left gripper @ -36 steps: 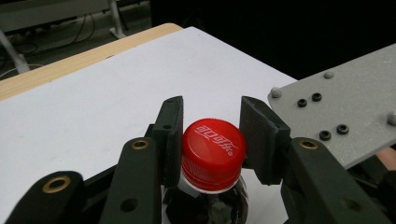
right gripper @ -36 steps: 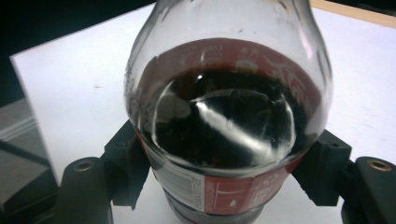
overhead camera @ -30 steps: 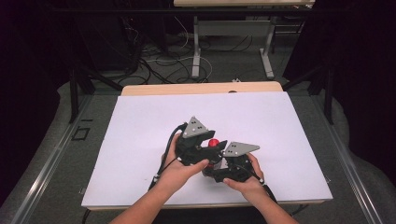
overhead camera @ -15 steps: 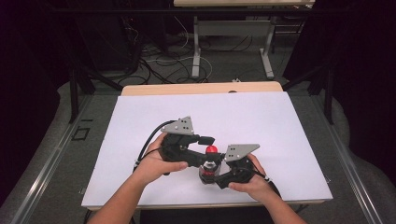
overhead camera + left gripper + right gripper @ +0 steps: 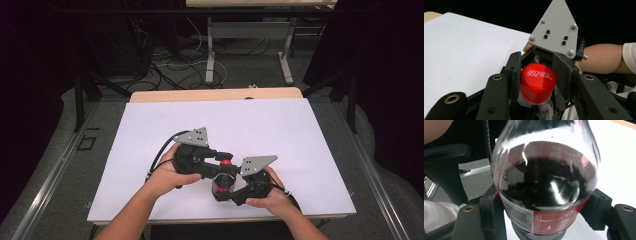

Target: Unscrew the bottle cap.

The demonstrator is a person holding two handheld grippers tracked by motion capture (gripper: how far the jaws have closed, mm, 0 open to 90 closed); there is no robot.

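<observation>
Both forearms reach in side by side. The left tongs [image 5: 537,82] pinch the cap [image 5: 538,81]; the right tongs [image 5: 544,210] clamp the bottle [image 5: 544,182].

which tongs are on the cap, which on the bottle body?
The left tongs clamp the red cap; the right tongs grip the cola bottle lower down, around its labelled body.
</observation>
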